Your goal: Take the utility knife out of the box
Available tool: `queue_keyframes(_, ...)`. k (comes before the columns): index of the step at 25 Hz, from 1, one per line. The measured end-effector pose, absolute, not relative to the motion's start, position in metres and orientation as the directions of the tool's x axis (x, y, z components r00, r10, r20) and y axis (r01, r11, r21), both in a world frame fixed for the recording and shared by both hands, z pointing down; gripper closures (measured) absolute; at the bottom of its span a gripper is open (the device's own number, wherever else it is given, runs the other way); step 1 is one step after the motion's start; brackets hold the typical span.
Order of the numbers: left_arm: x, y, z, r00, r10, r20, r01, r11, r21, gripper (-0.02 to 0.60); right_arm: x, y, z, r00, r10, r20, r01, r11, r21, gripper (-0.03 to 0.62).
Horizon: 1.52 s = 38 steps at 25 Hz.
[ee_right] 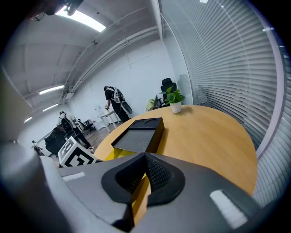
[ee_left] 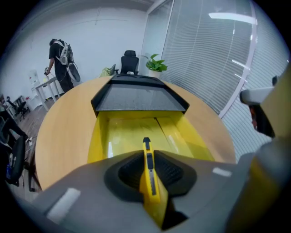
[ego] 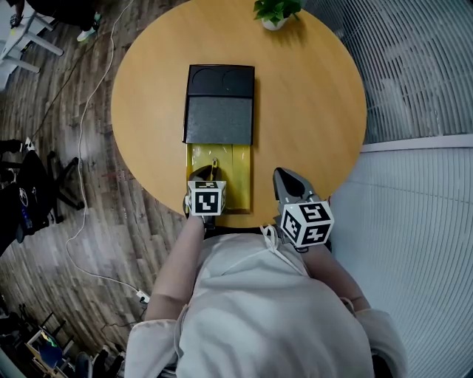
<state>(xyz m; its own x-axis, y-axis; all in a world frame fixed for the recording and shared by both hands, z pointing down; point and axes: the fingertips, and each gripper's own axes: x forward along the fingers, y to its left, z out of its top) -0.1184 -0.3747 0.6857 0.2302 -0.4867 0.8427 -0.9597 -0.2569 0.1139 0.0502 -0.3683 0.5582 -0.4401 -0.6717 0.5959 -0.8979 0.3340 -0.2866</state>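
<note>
The left gripper (ee_left: 148, 158) is clamping the utility knife (ee_left: 150, 178), which is pointing over the open yellow box (ee_left: 122, 132) on the table (ee_left: 63, 136); the right gripper (ee_right: 144, 159) is idling closed and empty; the grasp looks done, so lifting the knife clear is what is remaining.

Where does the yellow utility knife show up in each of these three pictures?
Head view: low centre, the utility knife over the yellow box, at the left gripper.
Left gripper view: bottom centre, clamped between the fingers.
Right gripper view: not in it.
Shared landmark: the potted plant.
</note>
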Motion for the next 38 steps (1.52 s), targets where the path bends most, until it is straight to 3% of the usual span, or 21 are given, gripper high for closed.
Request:
queue_keyframes(12,-0.108,-0.387,0.566,0.306,-0.736,0.604,-0.944,-0.317,0.091,0.512,0.037,-0.377,0.53,-0.471,-0.706,0.528,-0.882,0.384,-0.273,0.594)
queue_keyframes(26,-0.119,-0.393,0.382,0.302,-0.932,0.201,-0.952,-0.305,0.016,0.512,0.029,-0.4,0.428,-0.515,-0.8,0.309,-0.857,0.476,-0.197,0.594)
queue_keyframes(38,-0.11,-0.393,0.372,0.298,-0.937,0.183,-0.954,-0.3,0.022,0.512,0.031,-0.402,0.415,-0.519,-0.799,0.305,-0.854,0.497,-0.153,0.594)
